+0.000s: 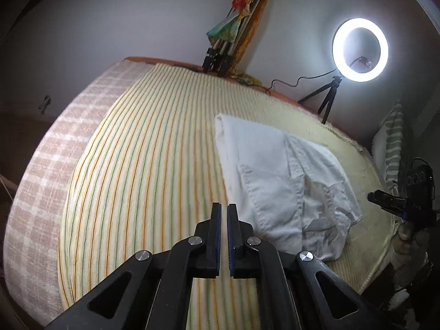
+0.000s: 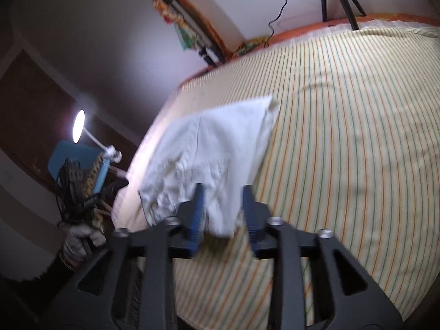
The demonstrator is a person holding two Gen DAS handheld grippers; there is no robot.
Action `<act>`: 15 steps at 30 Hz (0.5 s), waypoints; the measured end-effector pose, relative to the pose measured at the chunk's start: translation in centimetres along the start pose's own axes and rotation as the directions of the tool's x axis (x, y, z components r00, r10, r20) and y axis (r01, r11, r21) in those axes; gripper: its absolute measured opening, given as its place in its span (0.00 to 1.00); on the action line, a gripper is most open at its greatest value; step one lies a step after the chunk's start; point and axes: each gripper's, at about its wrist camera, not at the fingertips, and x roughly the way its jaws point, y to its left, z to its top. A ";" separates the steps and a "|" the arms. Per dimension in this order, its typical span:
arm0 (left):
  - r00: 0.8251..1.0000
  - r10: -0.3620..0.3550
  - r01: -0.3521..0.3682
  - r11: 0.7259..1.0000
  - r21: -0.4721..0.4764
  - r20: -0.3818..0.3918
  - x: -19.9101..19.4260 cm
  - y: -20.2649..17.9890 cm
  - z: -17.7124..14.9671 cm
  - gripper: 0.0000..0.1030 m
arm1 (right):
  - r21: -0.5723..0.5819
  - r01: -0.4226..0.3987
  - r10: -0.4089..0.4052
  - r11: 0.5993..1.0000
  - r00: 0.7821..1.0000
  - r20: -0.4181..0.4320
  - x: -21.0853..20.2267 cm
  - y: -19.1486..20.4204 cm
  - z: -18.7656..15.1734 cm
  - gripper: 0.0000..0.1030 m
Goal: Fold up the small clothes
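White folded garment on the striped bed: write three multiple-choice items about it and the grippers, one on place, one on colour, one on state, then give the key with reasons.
1. Where does the white folded cloth garment lie?
A. On the striped yellow bedsheet
B. On the floor
C. Over the ring light

2. What colour are the pads of the black right gripper?
A. Red
B. Blue
C. White

3. How do the jaws of the black left gripper stand?
A. Clamped on the garment
B. Wide open
C. Closed, with nothing between them

Key:
1 A, the garment rests flat on the sheet in both views.
2 B, the pads show blue in the right wrist view.
3 C, the fingers stand almost together over bare sheet, beside the garment.
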 end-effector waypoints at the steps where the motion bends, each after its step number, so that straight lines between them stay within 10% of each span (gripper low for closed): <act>1: 1.000 -0.008 0.008 1.000 0.010 0.010 -0.1 -0.6 0.5 0.02 | 0.027 -0.024 0.024 0.999 1.000 0.014 0.3 -0.5 1.0 0.45; 8: 0.994 -0.111 0.112 0.992 0.051 -0.019 3.0 -4.5 2.6 0.20 | 0.130 -0.009 0.004 0.991 0.999 0.036 4.7 -3.1 6.3 0.45; 15: 0.994 -0.088 0.094 0.992 0.081 -0.066 7.0 -5.9 2.8 0.22 | -0.222 0.123 -0.127 0.967 0.992 -0.003 8.2 3.0 7.4 0.28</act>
